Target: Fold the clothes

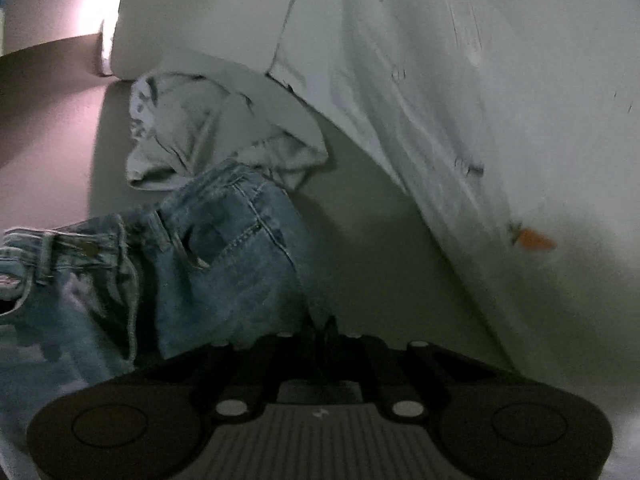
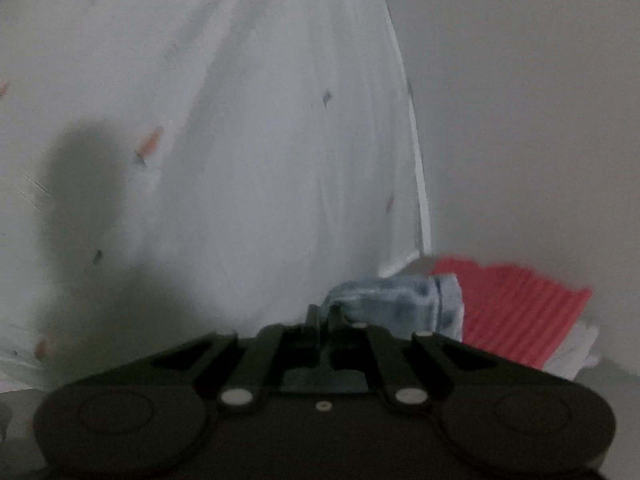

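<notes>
A white garment [image 1: 460,100] printed with small orange and dark figures hangs lifted and fills the right of the left wrist view. My left gripper [image 1: 324,326] is shut just below and left of its lower edge; no cloth shows between the tips. In the right wrist view the same white garment [image 2: 260,140] drapes down, and its creases run to my right gripper [image 2: 322,314], which is shut on its lower part. Light blue jeans [image 1: 208,260] lie crumpled left of the left gripper, with a grey T-shirt [image 1: 180,132] bunched behind them.
The clothes lie on a pale grey-green table [image 1: 380,240], whose left edge gives way to a pinkish floor [image 1: 40,120]. Beyond the right gripper are a folded pale blue piece [image 2: 400,296], a red ribbed cloth [image 2: 520,312] and a white cloth [image 2: 576,352].
</notes>
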A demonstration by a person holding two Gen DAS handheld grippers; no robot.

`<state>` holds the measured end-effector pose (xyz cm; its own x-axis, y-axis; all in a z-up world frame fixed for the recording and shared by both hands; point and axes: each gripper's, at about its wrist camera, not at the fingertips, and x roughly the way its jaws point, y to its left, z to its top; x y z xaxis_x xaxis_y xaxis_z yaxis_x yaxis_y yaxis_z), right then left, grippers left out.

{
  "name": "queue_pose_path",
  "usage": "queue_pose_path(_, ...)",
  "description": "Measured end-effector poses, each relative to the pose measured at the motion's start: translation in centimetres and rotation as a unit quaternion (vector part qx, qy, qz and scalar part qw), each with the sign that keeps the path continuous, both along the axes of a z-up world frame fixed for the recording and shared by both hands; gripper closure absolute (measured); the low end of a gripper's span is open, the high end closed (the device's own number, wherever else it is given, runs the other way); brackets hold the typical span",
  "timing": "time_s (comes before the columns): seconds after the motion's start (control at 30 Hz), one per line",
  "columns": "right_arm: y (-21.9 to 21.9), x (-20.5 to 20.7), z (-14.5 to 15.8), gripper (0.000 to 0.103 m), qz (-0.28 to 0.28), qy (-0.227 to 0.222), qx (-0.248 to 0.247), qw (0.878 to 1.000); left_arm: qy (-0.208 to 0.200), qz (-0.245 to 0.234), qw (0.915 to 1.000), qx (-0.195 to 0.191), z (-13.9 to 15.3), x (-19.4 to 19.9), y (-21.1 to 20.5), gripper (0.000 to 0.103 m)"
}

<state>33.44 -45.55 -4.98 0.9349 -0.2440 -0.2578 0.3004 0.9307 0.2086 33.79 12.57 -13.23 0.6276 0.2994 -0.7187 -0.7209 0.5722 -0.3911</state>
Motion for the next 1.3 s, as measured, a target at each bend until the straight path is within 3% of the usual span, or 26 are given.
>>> queue_pose_path(0.1, 0.2, -0.4, 0.3, 0.100, -0.012, 0.021, -0.001, 1.000, -0.001, 0.005, 1.0000, 0.007, 0.4, -0.3, 0.1, 0.099)
queue_pose_path(0.27, -1.6, 2.6, -1.9, 0.099, -0.051, 0.096, 0.075, 0.991, 0.007, -0.014, 0.9990, 0.042, -0.5, 1.8, -0.3, 0.099)
queue_pose_path(0.4, -3.1, 8.3, -3.9, 0.099, -0.054, 0.134, 0.078, 0.986, 0.005, -0.018, 0.9995, 0.025, -1.6, 5.1, 0.5, 0.099)
queue_pose_path(0.53, -4.9, 17.5, -5.8, 0.098, -0.019, 0.171, 0.066, 0.983, 0.013, -0.009, 0.9995, 0.027, -3.3, 10.5, 1.1, 0.098)
queue_pose_path(0.63, -5.1, 24.9, -8.8, 0.083, 0.024, 0.209, 0.064, 0.976, 0.055, -0.006, 0.9975, 0.044, -5.4, 15.1, 1.2, 0.077)
queue_pose_path(0.67, -4.9, 26.9, -10.1, 0.063, 0.035, 0.224, 0.062, 0.972, 0.068, -0.018, 0.9966, 0.042, -6.3, 16.4, 1.3, 0.062)
queue_pose_path(0.7, -4.8, 28.2, -10.7, 0.053, 0.041, 0.230, 0.060, 0.970, 0.077, -0.035, 0.9956, 0.040, -6.9, 17.2, 1.2, 0.052)
queue_pose_path(0.73, -4.6, 28.8, -11.2, 0.053, 0.048, 0.231, 0.058, 0.970, 0.082, -0.051, 0.9944, 0.045, -7.2, 17.4, 0.8, 0.051)
queue_pose_path(0.77, -4.5, 28.5, -11.5, 0.052, 0.051, 0.227, 0.060, 0.971, 0.087, -0.066, 0.9928, 0.049, -7.5, 17.7, 0.4, 0.049)
queue_pose_path(0.83, -4.4, 27.8, -12.1, 0.045, 0.056, 0.220, 0.063, 0.972, 0.092, -0.096, 0.9891, 0.063, -7.9, 17.8, -0.5, 0.035)
queue_pose_path(0.87, -4.6, 26.8, -12.7, 0.038, 0.049, 0.223, 0.059, 0.972, 0.088, -0.107, 0.9872, 0.079, -7.9, 17.2, -1.1, 0.022)
queue_pose_path(0.9, -4.8, 25.8, -13.3, 0.036, 0.040, 0.227, 0.056, 0.972, 0.087, -0.117, 0.9851, 0.091, -8.0, 16.7, -1.6, 0.018)
queue_pose_path(1.13, -7.4, 18.0, -20.6, 0.036, -0.084, 0.316, 0.019, 0.945, 0.125, -0.178, 0.9686, 0.121, -9.5, 13.4, -5.1, 0.018)
queue_pose_path(1.2, -8.3, 16.8, -22.0, 0.035, -0.104, 0.326, 0.043, 0.939, 0.130, -0.189, 0.9667, 0.115, -9.7, 12.8, -6.1, 0.018)
queue_pose_path(1.27, -9.4, 16.2, -22.1, 0.033, -0.120, 0.304, 0.094, 0.941, 0.131, -0.184, 0.9689, 0.100, -9.8, 12.1, -6.4, 0.018)
queue_pose_path(1.3, -9.9, 15.9, -22.1, 0.038, -0.126, 0.293, 0.116, 0.941, 0.131, -0.180, 0.9706, 0.092, -9.9, 11.8, -6.5, 0.018)
